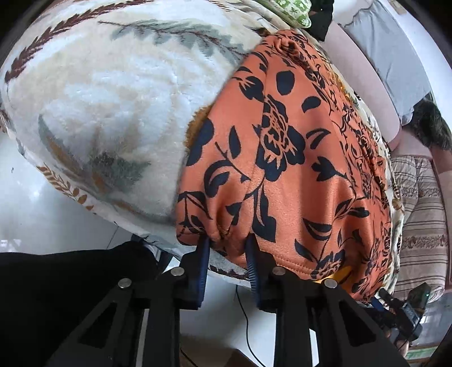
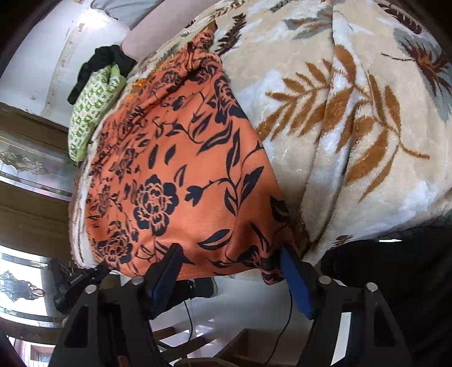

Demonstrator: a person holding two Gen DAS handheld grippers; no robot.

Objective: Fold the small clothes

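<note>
An orange garment [image 1: 282, 141] [image 2: 183, 169] with a dark blue flower print lies spread on a cream leaf-patterned fleece blanket [image 1: 99, 98] [image 2: 353, 113]. My left gripper [image 1: 227, 240] is at its near hem. The blue pads are close together, with a gathered pucker of the orange cloth pinched between them. My right gripper [image 2: 230, 251] is at the hem's other end, its jaws wide apart. One finger [image 2: 169, 262] rests over the hem and the other [image 2: 292, 262] sits beside the garment's corner. Nothing is pinched there.
A green-and-white patterned garment [image 2: 90, 113] [image 1: 293, 11] and a black one [image 2: 107, 62] lie at the blanket's far edge. A striped cushion [image 1: 418, 211] lies beyond the orange garment. A dark sleeve [image 1: 56, 282] is close beside the left gripper. A thin cable [image 2: 285, 324] hangs below the blanket's near edge.
</note>
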